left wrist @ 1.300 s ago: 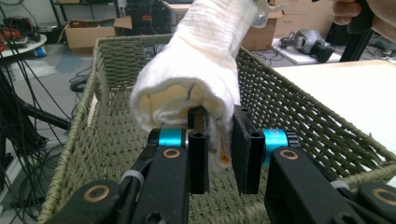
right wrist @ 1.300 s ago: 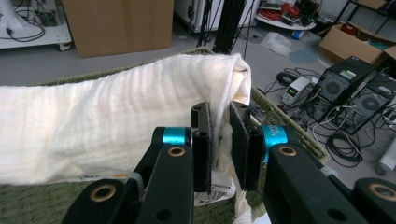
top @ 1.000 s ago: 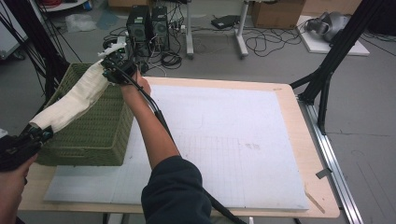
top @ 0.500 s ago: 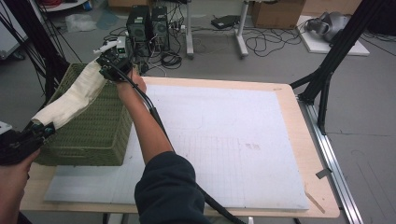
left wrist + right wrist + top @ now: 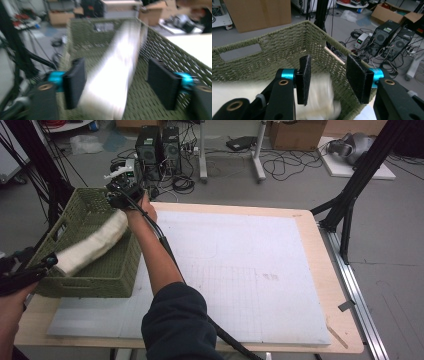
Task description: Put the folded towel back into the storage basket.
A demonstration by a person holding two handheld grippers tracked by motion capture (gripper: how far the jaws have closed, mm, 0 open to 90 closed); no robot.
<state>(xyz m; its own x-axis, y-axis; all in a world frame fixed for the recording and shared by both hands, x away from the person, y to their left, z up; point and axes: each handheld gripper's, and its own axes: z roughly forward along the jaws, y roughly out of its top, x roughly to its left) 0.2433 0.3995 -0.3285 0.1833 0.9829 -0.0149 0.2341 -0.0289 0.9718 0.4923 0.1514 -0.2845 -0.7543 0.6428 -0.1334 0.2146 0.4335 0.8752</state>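
A rolled white towel [image 5: 92,245] lies slanted across a green woven basket [image 5: 107,280] at the table's left, blurred as it drops inside. My left gripper [image 5: 49,262] is at the towel's near end and my right gripper [image 5: 119,202] at its far end, above the basket's far rim. Both sets of jaws have just been opening. In the left gripper view the towel [image 5: 112,75] runs between the spread jaws of the left gripper [image 5: 117,85], and the pads do not press on it. In the right gripper view the right gripper [image 5: 330,78] stands open with the towel [image 5: 319,100] below its pads.
A white foam mat [image 5: 250,270] covers the wooden table [image 5: 335,320] to the right of the basket. The right forearm [image 5: 155,255] reaches over the mat's left part, trailing a black cable. Computer towers [image 5: 160,145] and cables lie on the floor beyond; a black stand [image 5: 350,195] rises at the right.
The towel, stretched above the basket between both grippers, has sagged down into the basket. Both hands have stayed near where they were.
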